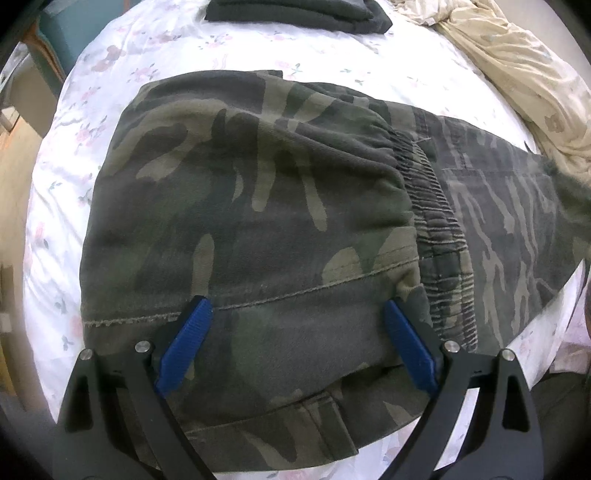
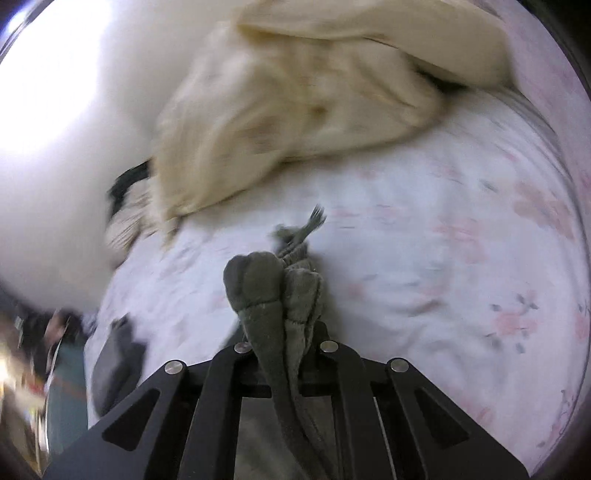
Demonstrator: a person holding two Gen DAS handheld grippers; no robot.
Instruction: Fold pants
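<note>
The camouflage pants [image 1: 266, 206] lie folded over on the white floral bed sheet [image 1: 66, 206] in the left wrist view, with the elastic waistband [image 1: 439, 206] to the right of the top fold. My left gripper [image 1: 295, 314] is open, its blue pads [image 1: 188, 339] spread just above the near hem of the pants. In the right wrist view, my right gripper [image 2: 286, 332] is shut on a bunched wad of the pants fabric [image 2: 273, 280], held above the sheet [image 2: 424, 258]. That view is blurred by motion.
A dark folded garment [image 1: 295, 13] lies at the far edge of the bed. A crumpled cream blanket [image 1: 524, 77] lies at the far right, and also shows in the right wrist view [image 2: 295, 110]. The bed's left edge and room floor [image 1: 18, 177] are at left.
</note>
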